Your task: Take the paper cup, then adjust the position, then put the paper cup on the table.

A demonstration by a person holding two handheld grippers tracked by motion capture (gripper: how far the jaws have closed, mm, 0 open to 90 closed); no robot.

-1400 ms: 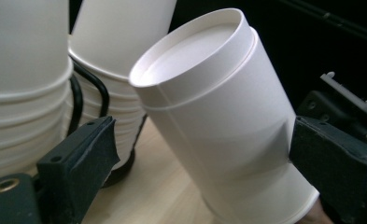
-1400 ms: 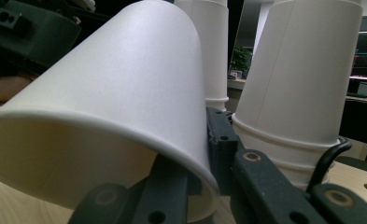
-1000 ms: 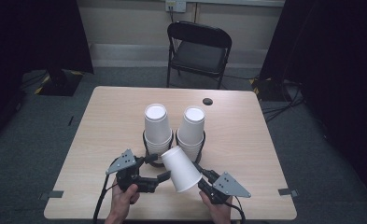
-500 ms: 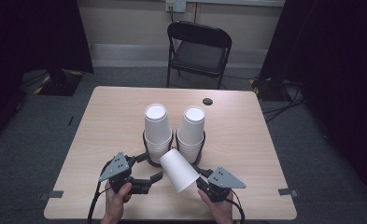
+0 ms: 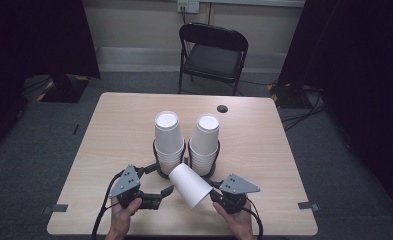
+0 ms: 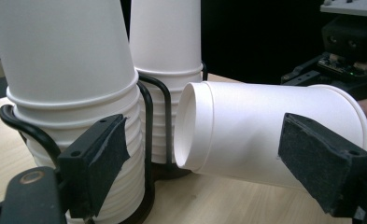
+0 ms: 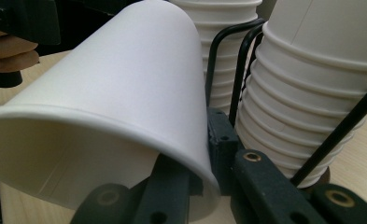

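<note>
— Where is the paper cup (image 5: pixel 189 185) held?
— It is clamped at its rim by the right hand-held gripper (image 5: pixel 215 196), tilted above the counter (image 5: pixel 274 150), just before the cup stacks (image 5: pixel 168 137). The left hand-held gripper (image 5: pixel 166 191) is spread apart.
— How should it be handled?
— It is judged light and easily crushed; the stiffer rim is best gripped gently.

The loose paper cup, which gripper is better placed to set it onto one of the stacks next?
Right, probably. The right gripper is already shut on the loose cup's rim, holding it tilted just before the two stacks. The left gripper is open beside the cup, holding nothing.
</note>
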